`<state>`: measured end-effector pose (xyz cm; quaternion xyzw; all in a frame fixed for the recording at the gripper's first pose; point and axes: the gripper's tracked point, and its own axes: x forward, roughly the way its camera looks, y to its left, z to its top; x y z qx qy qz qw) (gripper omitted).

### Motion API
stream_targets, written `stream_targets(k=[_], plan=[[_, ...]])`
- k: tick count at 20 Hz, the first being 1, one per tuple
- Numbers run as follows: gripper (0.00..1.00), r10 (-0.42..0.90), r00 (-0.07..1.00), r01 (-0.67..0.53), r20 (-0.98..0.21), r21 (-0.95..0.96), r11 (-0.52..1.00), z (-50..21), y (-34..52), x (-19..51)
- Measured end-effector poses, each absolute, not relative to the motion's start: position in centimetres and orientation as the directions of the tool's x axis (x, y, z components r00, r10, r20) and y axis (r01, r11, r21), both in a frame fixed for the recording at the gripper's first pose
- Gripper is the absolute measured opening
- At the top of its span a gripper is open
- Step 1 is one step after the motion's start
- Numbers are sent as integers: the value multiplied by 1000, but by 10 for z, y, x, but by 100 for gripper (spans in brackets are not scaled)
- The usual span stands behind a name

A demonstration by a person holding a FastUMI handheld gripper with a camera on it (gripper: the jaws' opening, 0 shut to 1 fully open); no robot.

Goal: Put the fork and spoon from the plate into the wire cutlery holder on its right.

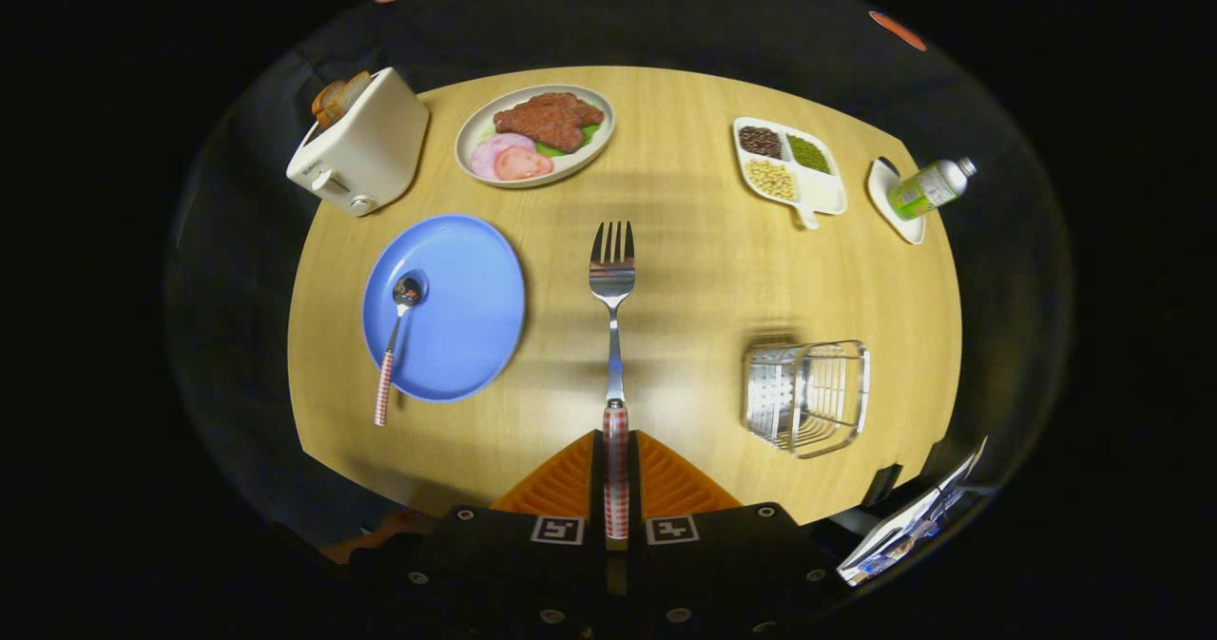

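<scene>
My gripper [615, 442] is shut on the red-checked handle of the fork [612, 279], whose steel tines point straight ahead, held high above the wooden table. To the left lies the blue plate [466, 307] with the spoon [395, 340] on its left side, bowl on the plate and checked handle hanging over the near rim. The wire cutlery holder [808, 395] stands to the right of my fingers, near the table's front edge, with nothing seen inside it.
A white toaster [361, 150] with bread stands at the far left. Behind the fork sits a plate of meat and ham slices [534, 134]. At the far right are a divided tray of beans [787, 166] and a bottle lying on a small dish [927, 188]. Papers [913, 526] lie off the table's near right corner.
</scene>
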<state>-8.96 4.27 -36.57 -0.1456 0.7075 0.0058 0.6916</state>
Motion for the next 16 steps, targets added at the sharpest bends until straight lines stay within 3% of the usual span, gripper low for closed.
stream_targets(k=[7, 16], plan=[[9, -240, -32, -195, -970, -229, 954, -329, -45, -95], [10, -225, -246, -245, -943, -164, 956, -325, -88, -128]])
